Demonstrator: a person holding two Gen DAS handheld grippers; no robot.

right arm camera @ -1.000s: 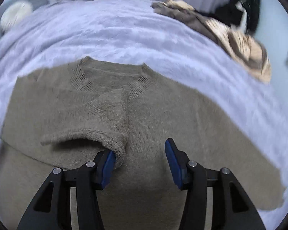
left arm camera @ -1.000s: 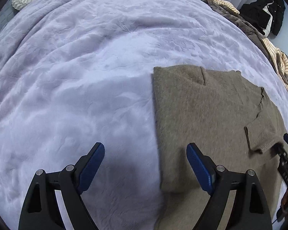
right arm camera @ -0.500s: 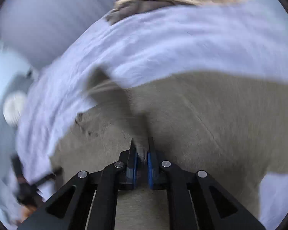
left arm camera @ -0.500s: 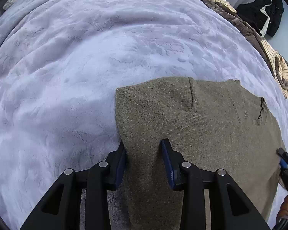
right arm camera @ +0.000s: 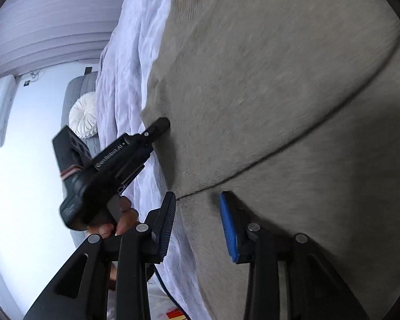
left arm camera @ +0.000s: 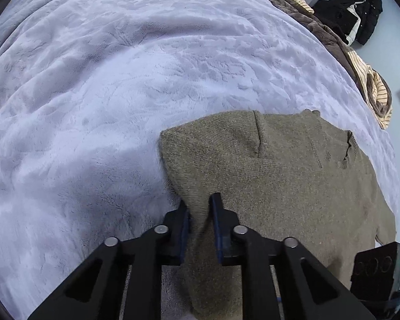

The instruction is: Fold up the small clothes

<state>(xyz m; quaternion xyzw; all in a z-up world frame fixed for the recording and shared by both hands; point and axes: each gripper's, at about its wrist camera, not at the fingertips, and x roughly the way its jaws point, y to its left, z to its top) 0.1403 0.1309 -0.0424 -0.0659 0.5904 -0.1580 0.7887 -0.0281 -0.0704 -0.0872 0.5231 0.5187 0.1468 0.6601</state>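
Note:
An olive-brown knitted sweater [left arm camera: 280, 186] lies spread on the bed, with a fold line running across it [right arm camera: 280, 80]. My left gripper [left arm camera: 200, 210] is shut on the sweater's left edge, a ridge of fabric pinched between the blue pads. The right wrist view shows that same left gripper [right arm camera: 161, 125] from the side, its tip on the sweater's edge and a person's hand [right arm camera: 120, 218] around its handle. My right gripper [right arm camera: 197, 202] hovers over the sweater near the end of the fold line. Its jaws are opening and the pads press on nothing.
A pale lavender plush blanket [left arm camera: 120, 93] covers the bed. A brown and striped pile of clothes [left arm camera: 360, 66] lies along the far right edge, with a black garment [left arm camera: 360, 13] beyond it. A white round cushion [right arm camera: 84, 114] sits at the head end.
My left gripper moved onto the sweater's left edge and closed on it. My right gripper pinched fabric half a second ago, has since let go, and its view has swung sideways.

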